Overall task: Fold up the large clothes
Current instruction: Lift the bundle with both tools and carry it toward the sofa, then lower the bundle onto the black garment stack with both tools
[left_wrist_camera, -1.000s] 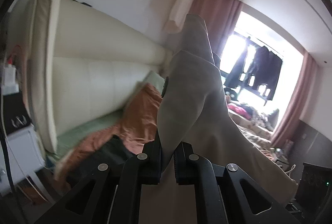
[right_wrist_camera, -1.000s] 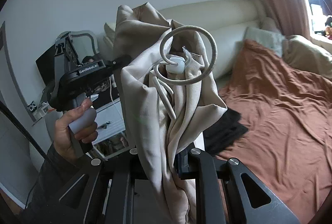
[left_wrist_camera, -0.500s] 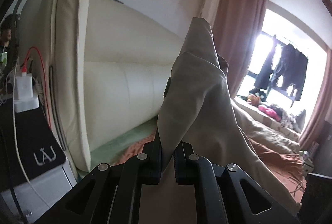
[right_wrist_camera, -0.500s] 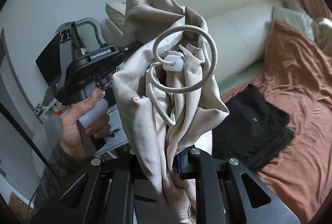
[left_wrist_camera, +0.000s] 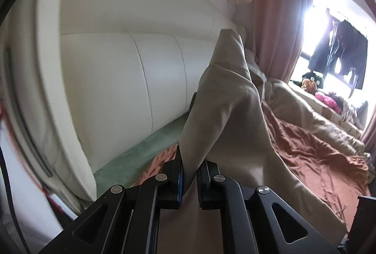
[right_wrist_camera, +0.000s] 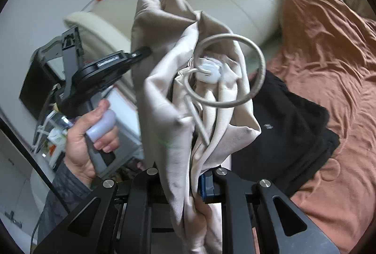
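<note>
Holding the beige garment (left_wrist_camera: 225,113) up off the bed, both grippers have swung round and dropped lower than they were a second ago: in the left wrist view the cream headboard (left_wrist_camera: 105,66) now fills far more of the frame, and the rust-coloured bedspread (left_wrist_camera: 317,155) sits closer beneath. The left gripper (left_wrist_camera: 189,180) has its jaws nearly closed on a single thin edge of the cloth, which rises in a peak straight ahead of it. The right gripper (right_wrist_camera: 195,183) has its jaws narrowed on a thicker bunch of the same garment (right_wrist_camera: 188,61), where a drawstring (right_wrist_camera: 256,70) loops out with its white toggle (right_wrist_camera: 209,70) at the centre. Neither grip has altered over the second.

In the right wrist view the person's hand (right_wrist_camera: 91,136) carries the left gripper's handle just beside the cloth, and a folded black garment (right_wrist_camera: 286,127) has come into full sight on the bedspread below the beige one.

Judging by this descent, the beige piece is probably being brought down to be laid flat on the bed, so the fold itself is not yet begun. Which part of the garment each gripper holds is hard to say, since the cloth is bunched and slightly blurred.
</note>
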Available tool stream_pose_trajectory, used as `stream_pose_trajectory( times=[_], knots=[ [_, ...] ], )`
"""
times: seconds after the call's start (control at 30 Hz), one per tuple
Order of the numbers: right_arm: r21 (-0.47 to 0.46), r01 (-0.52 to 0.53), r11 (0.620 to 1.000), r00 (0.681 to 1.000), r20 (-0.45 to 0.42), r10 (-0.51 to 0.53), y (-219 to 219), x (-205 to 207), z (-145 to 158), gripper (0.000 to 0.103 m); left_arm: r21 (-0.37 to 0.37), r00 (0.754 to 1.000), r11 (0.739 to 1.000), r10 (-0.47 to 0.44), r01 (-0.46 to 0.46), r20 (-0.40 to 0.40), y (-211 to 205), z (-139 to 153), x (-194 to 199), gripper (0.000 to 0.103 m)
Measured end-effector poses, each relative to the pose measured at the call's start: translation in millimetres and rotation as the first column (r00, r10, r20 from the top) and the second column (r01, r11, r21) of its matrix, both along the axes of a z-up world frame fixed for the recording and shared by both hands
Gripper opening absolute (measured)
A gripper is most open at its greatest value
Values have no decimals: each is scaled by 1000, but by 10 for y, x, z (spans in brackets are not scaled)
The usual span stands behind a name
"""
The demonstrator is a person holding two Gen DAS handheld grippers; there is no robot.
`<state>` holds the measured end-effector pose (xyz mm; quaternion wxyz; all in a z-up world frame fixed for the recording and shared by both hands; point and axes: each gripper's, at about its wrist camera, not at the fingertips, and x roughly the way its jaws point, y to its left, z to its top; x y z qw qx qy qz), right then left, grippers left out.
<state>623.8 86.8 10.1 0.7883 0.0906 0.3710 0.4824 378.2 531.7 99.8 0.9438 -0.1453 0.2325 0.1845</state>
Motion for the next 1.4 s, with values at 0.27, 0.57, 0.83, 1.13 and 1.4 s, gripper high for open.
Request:
stream_pose_trajectory(
  times=[0.27, 0.57, 0.83, 1.13, 1.4],
  knots=[
    [25, 52, 998, 997, -65, -50, -610, 604, -311, 13, 13, 996, 1000, -9, 11, -93, 0, -320, 647, 9],
    [18, 176, 984, 961, -219, -167, -1316, 1146, -1099, 13, 17, 966, 1000, 26, -22, -259, -55, -735, 1043, 30],
    [3, 169, 986, 948, -275, -162, -1167, 1049, -931, 21, -14, 956, 998, 61, -68, -288, -61, -795, 208, 66],
    [11, 89, 996, 933, -350, -80, -551, 421, -1030, 67, -107, 962, 984, 112, -142, -249, -179, -986, -912, 96],
    [42, 76, 996, 913, -404, -53, -546, -29, -1232, 67, -257, 959, 941, 162, -221, -232, -82, -1398, -1433, 98]
  ],
)
